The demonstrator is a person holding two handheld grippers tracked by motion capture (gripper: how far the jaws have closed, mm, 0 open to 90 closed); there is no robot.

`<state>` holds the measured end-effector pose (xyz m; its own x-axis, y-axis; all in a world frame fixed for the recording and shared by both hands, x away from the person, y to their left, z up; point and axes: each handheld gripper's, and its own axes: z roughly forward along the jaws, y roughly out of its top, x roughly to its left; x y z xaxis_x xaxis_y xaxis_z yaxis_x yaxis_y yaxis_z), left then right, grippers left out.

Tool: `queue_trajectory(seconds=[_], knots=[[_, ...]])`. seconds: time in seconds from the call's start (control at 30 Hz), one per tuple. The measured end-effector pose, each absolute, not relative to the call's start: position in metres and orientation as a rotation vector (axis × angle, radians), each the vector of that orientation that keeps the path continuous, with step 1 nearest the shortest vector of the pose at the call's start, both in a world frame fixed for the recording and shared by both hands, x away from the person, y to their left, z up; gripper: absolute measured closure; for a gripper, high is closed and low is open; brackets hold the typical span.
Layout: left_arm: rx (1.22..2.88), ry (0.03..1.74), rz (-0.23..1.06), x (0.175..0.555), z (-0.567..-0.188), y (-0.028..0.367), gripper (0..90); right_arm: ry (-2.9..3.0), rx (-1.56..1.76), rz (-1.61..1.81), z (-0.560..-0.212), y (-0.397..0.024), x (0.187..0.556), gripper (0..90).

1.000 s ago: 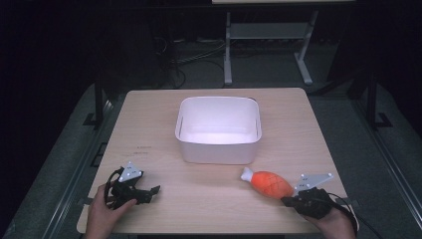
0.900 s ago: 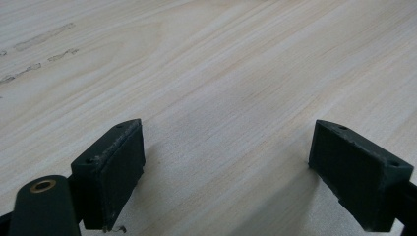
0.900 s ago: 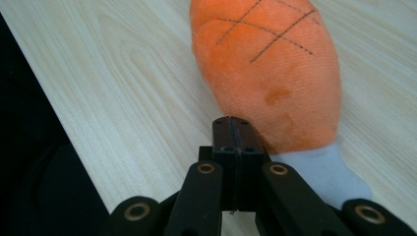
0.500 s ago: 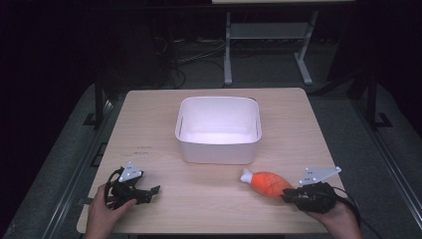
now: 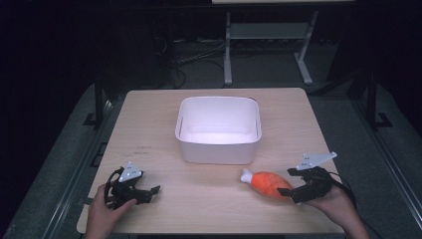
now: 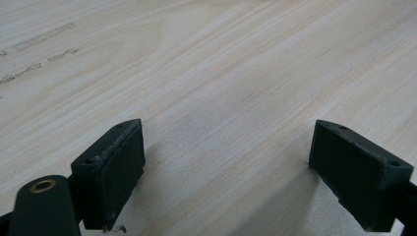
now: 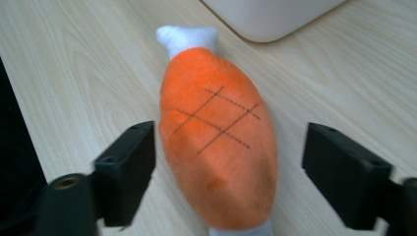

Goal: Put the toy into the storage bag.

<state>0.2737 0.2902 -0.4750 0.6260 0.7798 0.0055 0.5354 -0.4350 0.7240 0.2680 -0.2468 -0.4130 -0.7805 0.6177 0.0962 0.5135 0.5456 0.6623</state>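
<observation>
Your right tongs [image 5: 292, 190], at the lower right of the high view, have just been opening and now straddle the orange plush drumstick [image 5: 267, 182] without pressing it. It lies on the table [image 5: 149, 119], just below the white bin [image 5: 219, 130]. Grasping and lifting remain. Your left tongs [image 5: 149, 191], lower left, rest wide open and empty.

No legible text, label or number anywhere.
</observation>
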Motion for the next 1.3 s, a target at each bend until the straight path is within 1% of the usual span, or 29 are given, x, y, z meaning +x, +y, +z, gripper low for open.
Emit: queue_trajectory(seconds=[0.03,0.1,0.13,0.17,0.2,0.6,0.97,1.13,1.17,1.3], knots=[[2.144,1.025,0.446,0.274,-0.475,0.290,12.9,2.629,0.969,1.052,-0.413,-0.247,0.268,16.2],[2.144,1.025,0.446,0.274,-0.475,0.290,12.9,2.656,0.951,1.042,-0.415,-0.243,0.273,10.8],[2.144,1.025,0.446,0.274,-0.475,0.290,12.9,2.671,0.934,1.005,-0.418,-0.237,0.278,5.1],[2.144,1.025,0.446,0.274,-0.475,0.290,12.9,2.671,0.934,1.005,-0.418,-0.237,0.278,5.1],[2.144,1.025,0.446,0.274,-0.475,0.290,12.9,2.698,0.919,0.985,-0.421,-0.232,0.283,2.1],[2.143,1.025,0.446,0.274,-0.475,0.290,12.9,2.815,0.818,0.968,-0.433,-0.205,0.302,2.1],[2.145,1.025,0.446,0.274,-0.475,0.290,12.9,2.868,0.760,0.864,-0.452,-0.202,0.303,2.1],[2.145,1.025,0.446,0.274,-0.475,0.290,12.9,2.887,0.737,0.843,-0.455,-0.200,0.303,2.4],[2.144,1.025,0.446,0.274,-0.475,0.290,12.9,2.890,0.738,0.836,-0.455,-0.200,0.303,4.8],[2.144,1.025,0.446,0.274,-0.475,0.290,12.9,2.885,0.742,0.828,-0.456,-0.200,0.303,7.1]])
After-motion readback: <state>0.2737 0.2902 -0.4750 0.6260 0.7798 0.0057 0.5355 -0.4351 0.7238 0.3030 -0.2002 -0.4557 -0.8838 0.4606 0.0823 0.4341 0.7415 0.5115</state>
